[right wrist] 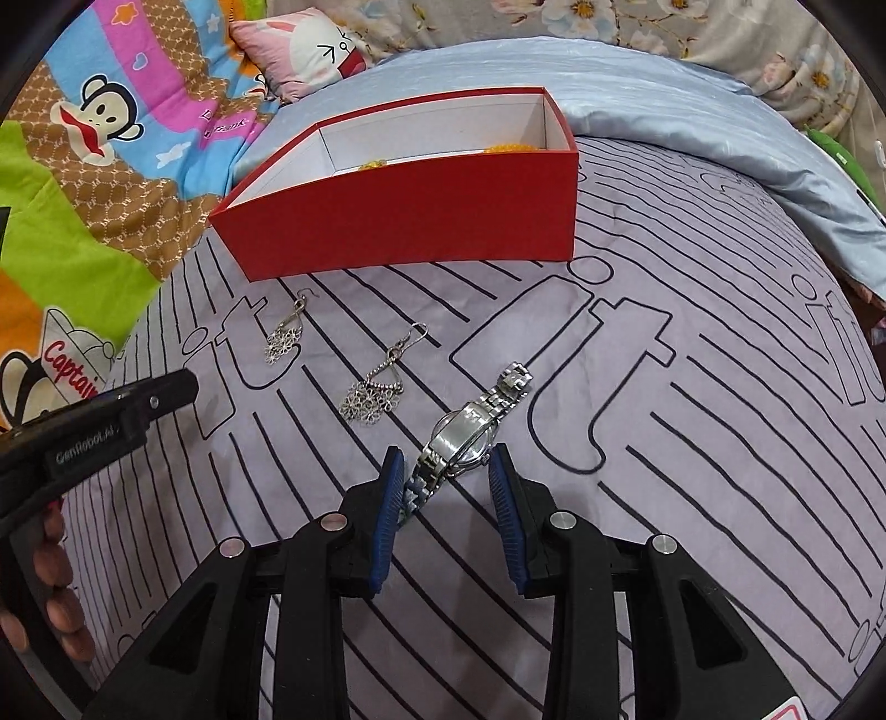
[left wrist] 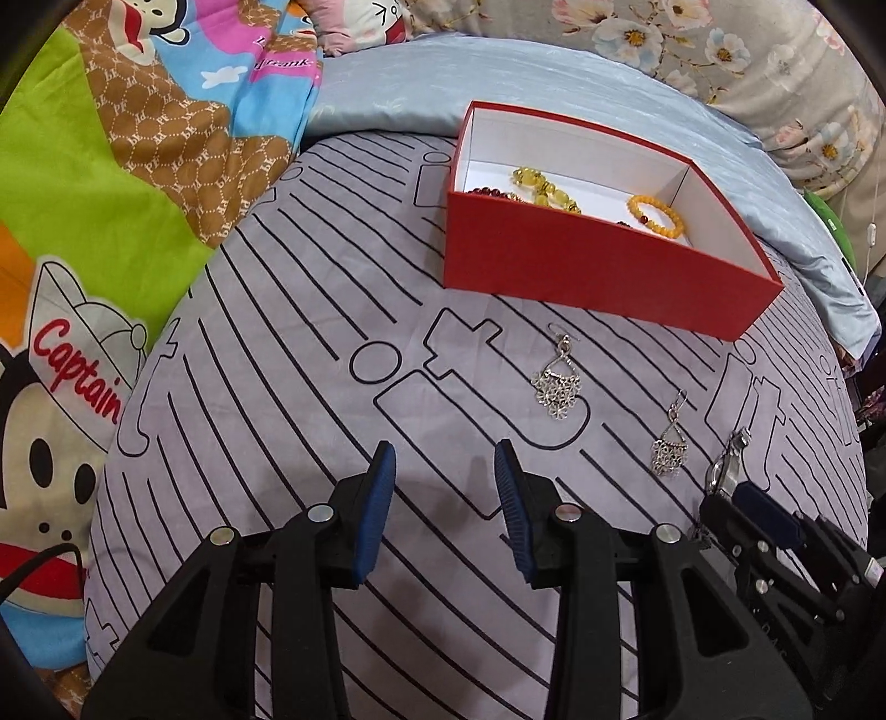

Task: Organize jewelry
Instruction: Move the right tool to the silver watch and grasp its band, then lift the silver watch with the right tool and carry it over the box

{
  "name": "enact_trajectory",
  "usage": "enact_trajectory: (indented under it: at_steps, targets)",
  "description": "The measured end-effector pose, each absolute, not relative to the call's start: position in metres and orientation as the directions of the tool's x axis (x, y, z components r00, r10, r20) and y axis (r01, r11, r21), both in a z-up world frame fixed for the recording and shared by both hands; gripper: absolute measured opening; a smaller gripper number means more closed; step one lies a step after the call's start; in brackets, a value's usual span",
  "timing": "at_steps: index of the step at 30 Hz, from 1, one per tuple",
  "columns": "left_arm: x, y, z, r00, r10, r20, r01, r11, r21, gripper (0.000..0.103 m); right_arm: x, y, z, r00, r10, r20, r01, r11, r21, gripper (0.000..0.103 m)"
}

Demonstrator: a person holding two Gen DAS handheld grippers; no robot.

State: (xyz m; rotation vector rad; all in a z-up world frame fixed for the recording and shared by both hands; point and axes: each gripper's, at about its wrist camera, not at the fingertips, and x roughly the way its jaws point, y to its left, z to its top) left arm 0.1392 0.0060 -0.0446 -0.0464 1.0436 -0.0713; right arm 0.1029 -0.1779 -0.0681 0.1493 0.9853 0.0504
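Observation:
A red box [left wrist: 581, 260] with a white inside stands on the grey lined bedsheet; it holds yellow bead bracelets [left wrist: 656, 215] and a dark red one. It also shows in the right wrist view [right wrist: 410, 221]. Two silver dangling earrings [left wrist: 558, 382] [left wrist: 670, 446] lie in front of the box, also seen in the right wrist view [right wrist: 285, 335] [right wrist: 379, 387]. A silver watch [right wrist: 470, 432] lies between the open fingers of my right gripper [right wrist: 446, 487], untouched as far as I can tell. My left gripper [left wrist: 446, 487] is open and empty over the sheet, left of the earrings.
A colourful cartoon quilt [left wrist: 83, 194] lies to the left. A light blue pillow [left wrist: 498, 72] and floral bedding [left wrist: 747, 50] lie behind the box. The left gripper's body [right wrist: 83, 437] and the hand holding it show at the left of the right wrist view.

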Motion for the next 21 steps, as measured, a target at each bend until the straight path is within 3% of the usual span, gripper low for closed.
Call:
enact_trajectory:
  at_steps: [5, 21]
  targets:
    - [0.139, 0.006, -0.048, 0.501, -0.078, -0.862, 0.028, 0.997, -0.074, 0.044, 0.11, -0.174, -0.069, 0.561, 0.079, -0.824, 0.02, 0.994, 0.11, 0.027]
    - [0.145, 0.004, -0.052, 0.496, -0.086, -0.864, 0.017, 0.996, -0.089, 0.045, 0.093, -0.196, -0.067, 0.557, 0.108, -0.824, 0.024, 0.989, 0.147, 0.024]
